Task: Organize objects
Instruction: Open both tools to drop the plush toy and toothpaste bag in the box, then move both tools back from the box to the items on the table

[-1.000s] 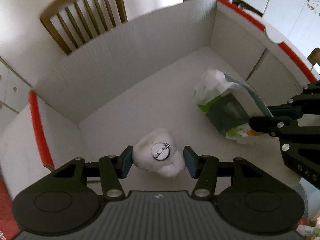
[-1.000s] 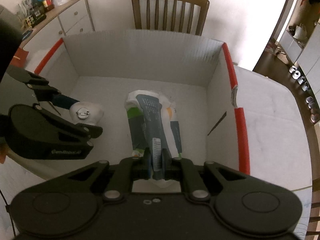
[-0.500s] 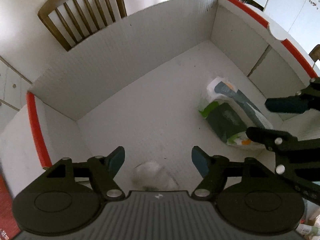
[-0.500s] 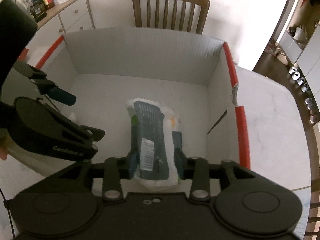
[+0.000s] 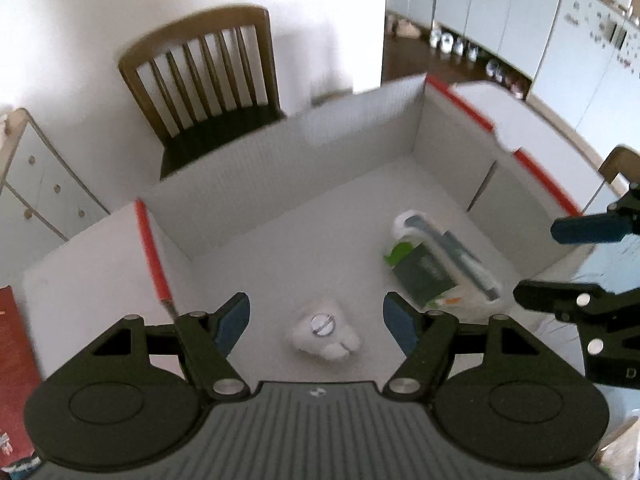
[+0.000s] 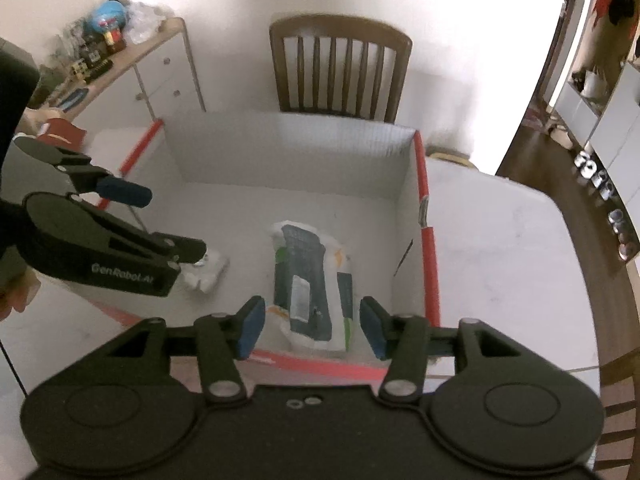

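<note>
Left gripper (image 5: 316, 322) wide, empty. Right gripper (image 6: 312, 326) opening, we grip nothing. White plush (image 5: 323, 334) near box (image 5: 248, 184) front edge, wipes pack (image 6: 310, 278) beside. Dresser clutter (image 6: 102, 46) only in right view.

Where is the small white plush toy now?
The white plush toy lies on the floor of the white box, left of the wipes packet, below the open left gripper.

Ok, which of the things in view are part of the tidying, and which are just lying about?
Part of the job:
- white box, open-topped, red-edged
- small white plush, on the box floor
- wipes packet, lying beside it
- left tool, open, empty
- right tool, jaws opening, clear of the packet

Lying about:
- wooden chair
- clutter on the sideboard
- red item
</note>
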The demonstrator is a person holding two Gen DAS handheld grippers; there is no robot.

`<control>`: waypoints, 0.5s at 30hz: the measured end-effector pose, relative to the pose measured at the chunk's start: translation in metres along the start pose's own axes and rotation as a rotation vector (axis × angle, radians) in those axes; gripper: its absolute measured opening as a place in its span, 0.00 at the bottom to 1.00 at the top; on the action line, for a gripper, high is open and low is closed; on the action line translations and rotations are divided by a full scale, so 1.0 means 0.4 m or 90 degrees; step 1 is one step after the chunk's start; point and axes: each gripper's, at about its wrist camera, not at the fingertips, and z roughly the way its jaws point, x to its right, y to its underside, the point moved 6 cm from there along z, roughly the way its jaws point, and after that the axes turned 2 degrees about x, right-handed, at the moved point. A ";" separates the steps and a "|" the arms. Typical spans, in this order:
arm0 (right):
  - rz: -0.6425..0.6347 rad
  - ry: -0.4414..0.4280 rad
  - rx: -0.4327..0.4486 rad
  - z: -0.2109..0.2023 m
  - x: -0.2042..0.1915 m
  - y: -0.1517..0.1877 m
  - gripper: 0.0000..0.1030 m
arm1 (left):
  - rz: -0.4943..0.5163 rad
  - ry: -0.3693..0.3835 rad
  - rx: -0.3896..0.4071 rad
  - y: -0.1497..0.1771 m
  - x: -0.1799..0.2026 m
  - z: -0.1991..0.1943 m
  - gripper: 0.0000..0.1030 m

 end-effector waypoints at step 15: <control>-0.025 -0.038 0.080 -0.238 -0.014 0.090 0.66 | 0.005 0.009 0.127 0.058 0.103 -0.258 0.72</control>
